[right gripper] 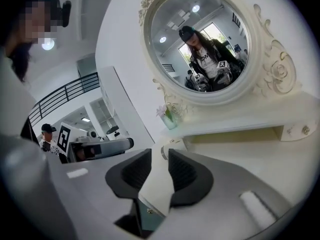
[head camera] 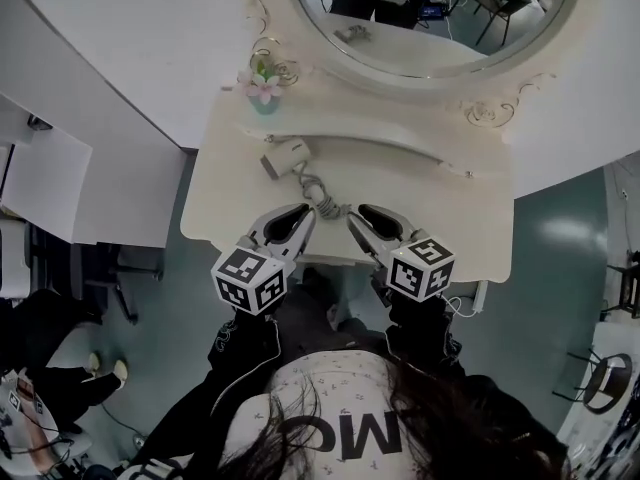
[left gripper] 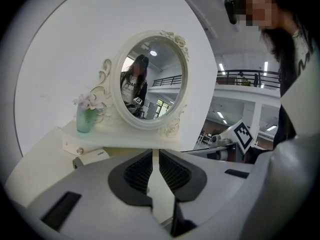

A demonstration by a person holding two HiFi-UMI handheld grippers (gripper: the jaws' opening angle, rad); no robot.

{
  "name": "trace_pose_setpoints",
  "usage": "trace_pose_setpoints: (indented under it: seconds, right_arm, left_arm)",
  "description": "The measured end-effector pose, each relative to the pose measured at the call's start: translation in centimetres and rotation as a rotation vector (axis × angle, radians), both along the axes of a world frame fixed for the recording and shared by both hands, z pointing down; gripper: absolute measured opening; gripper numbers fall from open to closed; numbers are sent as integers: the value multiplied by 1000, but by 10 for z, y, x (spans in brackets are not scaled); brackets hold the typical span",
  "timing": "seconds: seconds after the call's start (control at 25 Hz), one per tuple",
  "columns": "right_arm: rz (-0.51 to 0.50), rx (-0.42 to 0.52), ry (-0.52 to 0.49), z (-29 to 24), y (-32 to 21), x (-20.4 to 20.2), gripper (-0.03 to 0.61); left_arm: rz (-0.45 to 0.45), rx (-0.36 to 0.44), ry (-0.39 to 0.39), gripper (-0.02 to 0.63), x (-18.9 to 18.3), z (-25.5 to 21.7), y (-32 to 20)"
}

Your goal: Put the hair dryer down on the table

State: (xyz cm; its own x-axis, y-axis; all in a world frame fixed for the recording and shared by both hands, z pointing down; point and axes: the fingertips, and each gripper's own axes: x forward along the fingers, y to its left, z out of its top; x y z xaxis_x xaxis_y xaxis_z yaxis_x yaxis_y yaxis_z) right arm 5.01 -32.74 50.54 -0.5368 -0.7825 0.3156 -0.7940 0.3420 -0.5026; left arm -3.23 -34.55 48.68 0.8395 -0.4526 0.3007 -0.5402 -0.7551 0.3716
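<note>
A white hair dryer (head camera: pixel 285 158) lies on its side on the cream tabletop (head camera: pixel 440 223) of a vanity. It sits left of the middle, just in front of the raised drawer shelf (head camera: pixel 400 140), with its grey nozzle facing left. Its cord (head camera: pixel 322 196) runs in loose loops from the dryer toward the near edge and ends between the tips of the two tools.

The left tool (head camera: pixel 305 211) hovers over the near edge of the tabletop and points toward the far side. In the left gripper view its jaws stand a narrow gap apart with nothing between them, and only bare tabletop shows through the slit. The hair dryer is to the left of them there and apart from them.

The right tool (head camera: pixel 363 211) is just beside the left tool, at about the same height, also pointing away from the person. In the right gripper view its jaws are parted a little wider and are empty. The hair dryer shows beyond the gap, well clear of the pads.

A teal vase with pink flowers (head camera: pixel 263 90) stands on the far left of the shelf. Just beside it is the oval mirror (head camera: pixel 430 18) in its white scrolled frame, which reflects the person holding the tools.
</note>
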Motion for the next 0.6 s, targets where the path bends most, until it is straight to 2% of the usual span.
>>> trace_pose_setpoints:
  seconds: [0.08,0.2,0.6]
  right_arm:
    - [25,24,4,-8,11,12,54]
    - [32,46,2,-20,36,28,20]
    - [-42,98,-10,-36,151,54,9]
  left_arm:
    - [0,14,1,20,10,-5,7]
    - [0,25,3,20,25,-11,29]
    - [-40,65,-16,20,62,-24,138]
